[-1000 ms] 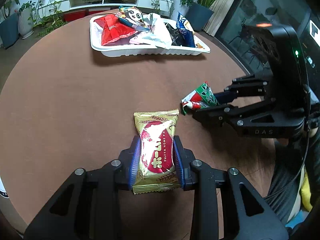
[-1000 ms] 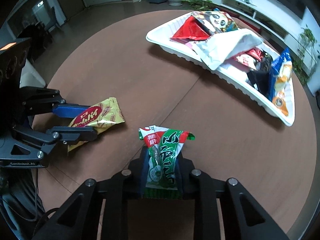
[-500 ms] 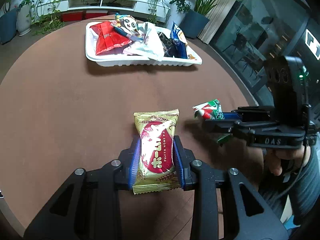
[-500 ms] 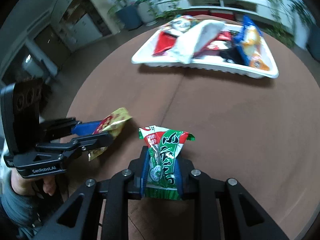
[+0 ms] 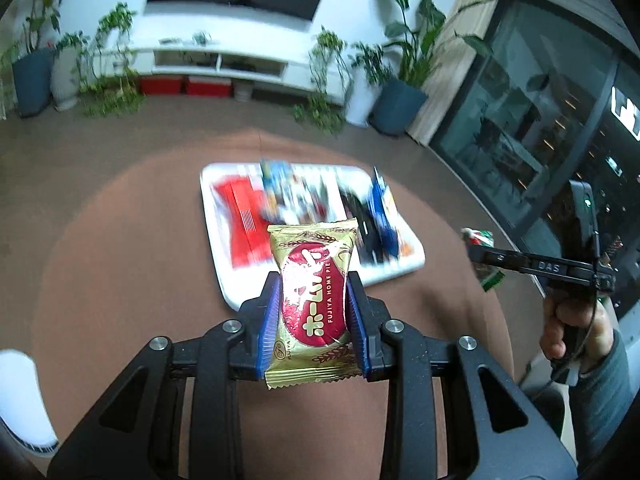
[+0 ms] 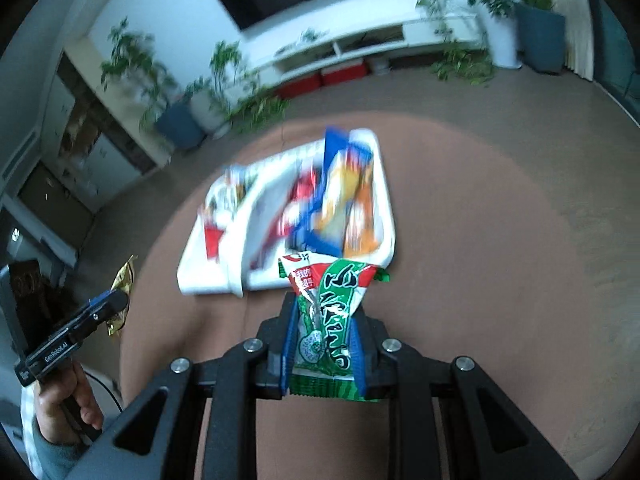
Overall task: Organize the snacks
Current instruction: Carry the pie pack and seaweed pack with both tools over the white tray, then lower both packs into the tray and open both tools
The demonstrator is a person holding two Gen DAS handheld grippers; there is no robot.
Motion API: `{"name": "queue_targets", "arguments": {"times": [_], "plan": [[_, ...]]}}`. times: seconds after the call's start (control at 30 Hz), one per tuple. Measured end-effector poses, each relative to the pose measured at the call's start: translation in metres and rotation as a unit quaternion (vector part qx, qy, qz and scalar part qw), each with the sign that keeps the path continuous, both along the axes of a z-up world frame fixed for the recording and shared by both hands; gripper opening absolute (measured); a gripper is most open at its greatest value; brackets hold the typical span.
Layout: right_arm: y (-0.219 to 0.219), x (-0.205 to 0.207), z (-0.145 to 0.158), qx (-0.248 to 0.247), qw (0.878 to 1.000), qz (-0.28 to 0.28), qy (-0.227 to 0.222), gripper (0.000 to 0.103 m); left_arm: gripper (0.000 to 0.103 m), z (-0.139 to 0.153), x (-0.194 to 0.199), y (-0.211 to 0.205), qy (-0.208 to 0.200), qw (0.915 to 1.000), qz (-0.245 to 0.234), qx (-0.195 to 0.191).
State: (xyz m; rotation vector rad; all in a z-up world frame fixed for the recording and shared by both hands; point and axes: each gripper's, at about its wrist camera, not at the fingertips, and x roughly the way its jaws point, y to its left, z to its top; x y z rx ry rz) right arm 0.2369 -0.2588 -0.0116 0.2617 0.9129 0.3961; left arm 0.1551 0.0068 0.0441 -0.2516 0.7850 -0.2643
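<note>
— Brown round worktop [image 5: 120, 280] sat below; what did your left gripper [image 5: 313, 312] clamp?
— You held a gold-and-red pie packet [image 5: 312, 304] above it.
— And your right gripper [image 6: 325, 336]?
— You pinched a green-and-red snack pouch [image 6: 330, 312] near the white tray [image 6: 388, 216].

left gripper [image 5: 314, 312]: clamped on the gold pie packet [image 5: 312, 304], blue fingers [image 5: 269, 320] on both sides
white tray [image 5: 412, 258]: just behind the packet, stuffed with snacks, blurry
right gripper [image 5: 478, 256]: off to the tray's right, gripping a green packet [image 5: 482, 240]
counter [image 5: 120, 260]: brown, round
</note>
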Motion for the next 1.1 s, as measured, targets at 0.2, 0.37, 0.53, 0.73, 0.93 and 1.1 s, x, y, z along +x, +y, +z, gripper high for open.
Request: {"name": "queue_targets", "arguments": {"times": [0.2, 0.37, 0.53, 0.73, 0.93, 1.1], "plan": [[0.04, 0.036, 0.039, 0.0, 0.999, 0.017, -0.042, 0.025, 0.029, 0.017, 0.043, 0.002, -0.023, 0.9995, 0.022, 0.007], [0.078, 0.066, 0.034, -0.016, 0.999, 0.031, -0.036, 0.025, 0.029, -0.003, 0.067, -0.007, -0.015, 0.9994, 0.03, 0.006], [0.099, 0.083, 0.008, -0.031, 0.999, 0.03, -0.007, 0.025, 0.029, -0.036, 0.083, -0.022, -0.007, 0.9995, 0.029, 0.012], [0.105, 0.099, -0.017, -0.039, 0.999, 0.019, 0.016, 0.026, 0.029, -0.063, 0.101, -0.023, -0.004, 0.999, 0.037, 0.026], [0.104, 0.105, -0.032, -0.046, 0.998, 0.004, 0.029, 0.026, 0.029, -0.085, 0.115, -0.024, 0.002, 0.9989, 0.038, 0.029], [0.105, 0.108, -0.04, -0.044, 0.998, 0.001, 0.036, 0.026, 0.03, -0.097, 0.122, -0.024, 0.005, 0.9986, 0.043, 0.03]]}}
